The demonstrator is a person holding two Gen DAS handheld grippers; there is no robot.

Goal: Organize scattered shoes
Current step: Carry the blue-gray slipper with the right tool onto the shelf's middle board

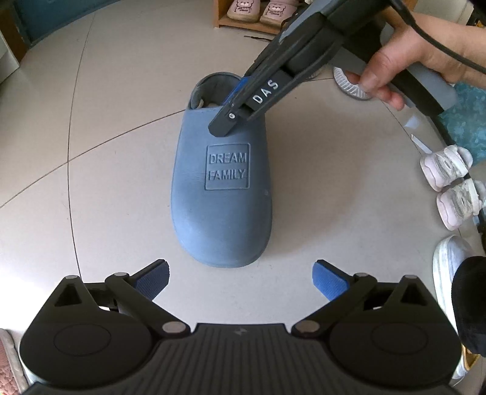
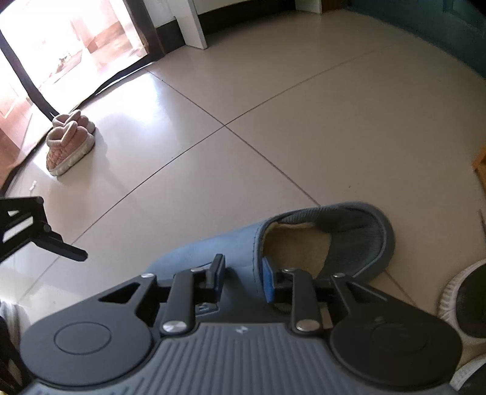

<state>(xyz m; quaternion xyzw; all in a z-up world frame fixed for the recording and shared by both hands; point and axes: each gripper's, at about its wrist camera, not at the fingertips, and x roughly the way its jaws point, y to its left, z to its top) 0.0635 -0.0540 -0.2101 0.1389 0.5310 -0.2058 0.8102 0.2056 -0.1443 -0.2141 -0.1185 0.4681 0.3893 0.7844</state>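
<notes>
Pale floor tiles (image 1: 121, 91) carry the blue slipper (image 1: 221, 194), lying lengthwise straight ahead of the spread, empty left gripper (image 1: 241, 278), toe nearest it, while the right gripper (image 2: 244, 281) is on it already, pinching the upper's edge at the opening.

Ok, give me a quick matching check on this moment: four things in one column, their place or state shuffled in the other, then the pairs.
Things:
1. blue slipper
2. left gripper
3. right gripper
4. pink bear shoes

Place or state:
A. on the wooden rack
B. open, holding nothing
C. lying on the floor tiles, toe toward the left gripper
D. closed on the slipper's upper edge, one finger inside the opening

Pairs: 1-C, 2-B, 3-D, 4-A
</notes>
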